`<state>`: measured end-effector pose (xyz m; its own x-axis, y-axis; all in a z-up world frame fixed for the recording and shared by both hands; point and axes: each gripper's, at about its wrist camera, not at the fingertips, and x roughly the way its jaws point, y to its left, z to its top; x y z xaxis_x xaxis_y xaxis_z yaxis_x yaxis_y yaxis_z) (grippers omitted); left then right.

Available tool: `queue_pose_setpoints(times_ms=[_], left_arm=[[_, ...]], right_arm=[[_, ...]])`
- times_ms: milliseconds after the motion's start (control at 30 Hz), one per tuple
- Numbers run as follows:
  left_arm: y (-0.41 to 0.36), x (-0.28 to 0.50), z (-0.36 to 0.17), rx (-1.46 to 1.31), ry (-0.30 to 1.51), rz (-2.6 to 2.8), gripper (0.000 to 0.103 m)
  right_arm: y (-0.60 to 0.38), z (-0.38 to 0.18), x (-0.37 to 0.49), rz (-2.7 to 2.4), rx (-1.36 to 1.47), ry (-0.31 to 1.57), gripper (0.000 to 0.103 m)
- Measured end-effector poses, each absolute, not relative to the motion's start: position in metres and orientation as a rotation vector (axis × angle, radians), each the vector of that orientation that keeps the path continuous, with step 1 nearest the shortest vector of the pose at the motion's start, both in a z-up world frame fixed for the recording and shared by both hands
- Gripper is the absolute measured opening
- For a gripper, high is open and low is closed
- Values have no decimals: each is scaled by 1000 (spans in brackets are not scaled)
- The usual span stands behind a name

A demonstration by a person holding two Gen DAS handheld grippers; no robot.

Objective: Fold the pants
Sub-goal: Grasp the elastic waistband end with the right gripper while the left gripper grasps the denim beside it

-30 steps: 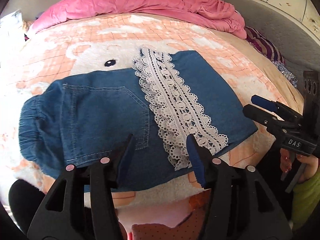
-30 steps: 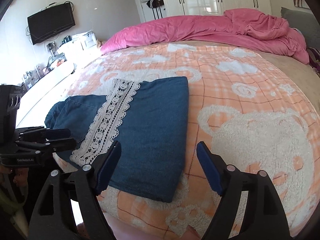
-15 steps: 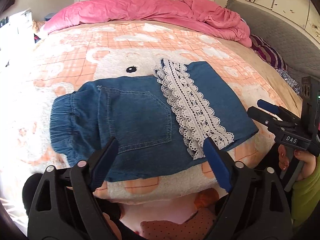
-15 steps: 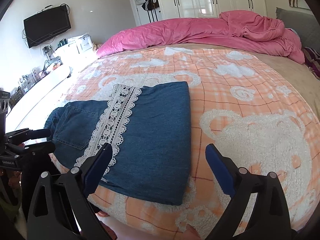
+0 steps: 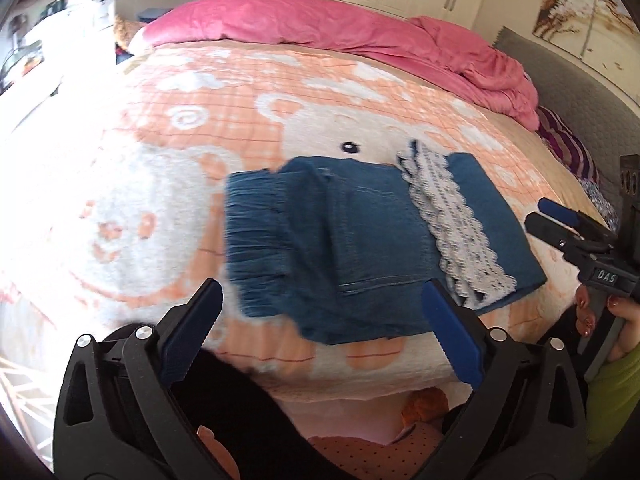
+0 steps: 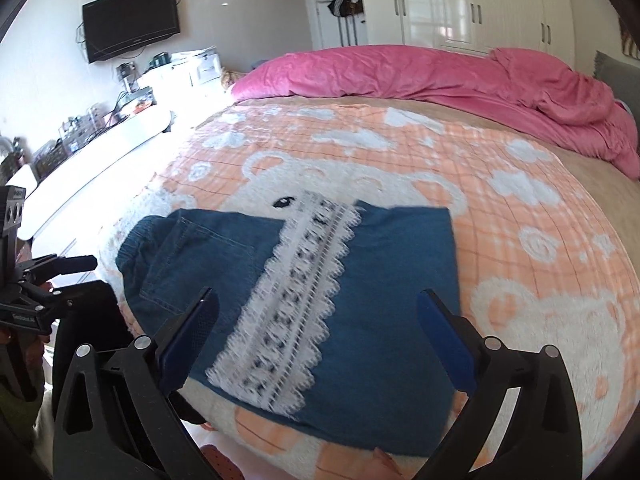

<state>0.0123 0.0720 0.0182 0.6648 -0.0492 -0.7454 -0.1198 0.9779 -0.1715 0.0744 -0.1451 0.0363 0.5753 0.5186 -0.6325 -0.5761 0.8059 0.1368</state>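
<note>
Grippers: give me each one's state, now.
Left gripper: open, holding nothing, above the near edge of the pants.
Right gripper: open, holding nothing, over the lace end of the pants.

Bed (image 6: 500,168) with items resting on its peach bear-print blanket (image 5: 280,96).
Folded denim pants (image 5: 360,248) with a white lace band (image 6: 296,300) lie near the front edge; a crumpled pink duvet (image 6: 420,76) spans the far side.

"das" on right gripper (image 5: 560,226)
</note>
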Motion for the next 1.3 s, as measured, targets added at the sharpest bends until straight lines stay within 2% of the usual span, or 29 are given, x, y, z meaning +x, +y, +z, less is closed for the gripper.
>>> queue_pose_setpoints(times_ms=[400,433,533,633,767,1033,1067,1100,1133,1300], left_arm=[[119,15,-17,-411,897,69,93],[119,17,-18,-421,894,56,92],[117,20,-24,-450,891,22,77],[112,25,-31,-469,906,-3,49],[110,27,-37,-480,910,-8,43],[111,26,-41,-495,901,-21,42],[111,26,-41,-497,900,-22,42],[110,27,-41,-499,899,-22,42],[111,26,-41,-504,897,-22,42],[118,25,-41,-537,885,-41,44]], right_arm=[[-19,47,114,890,-206,838,98],[-8,47,118,909,-212,855,98],[21,42,126,947,-236,904,98],[41,37,131,1003,-248,955,98],[69,29,132,1030,-322,979,98],[111,-7,136,1061,-406,1091,98],[112,-11,138,1068,-388,1106,91],[113,-16,138,1085,-370,1122,55],[113,-19,137,1108,-363,1128,45],[93,0,131,1156,-294,1049,34]])
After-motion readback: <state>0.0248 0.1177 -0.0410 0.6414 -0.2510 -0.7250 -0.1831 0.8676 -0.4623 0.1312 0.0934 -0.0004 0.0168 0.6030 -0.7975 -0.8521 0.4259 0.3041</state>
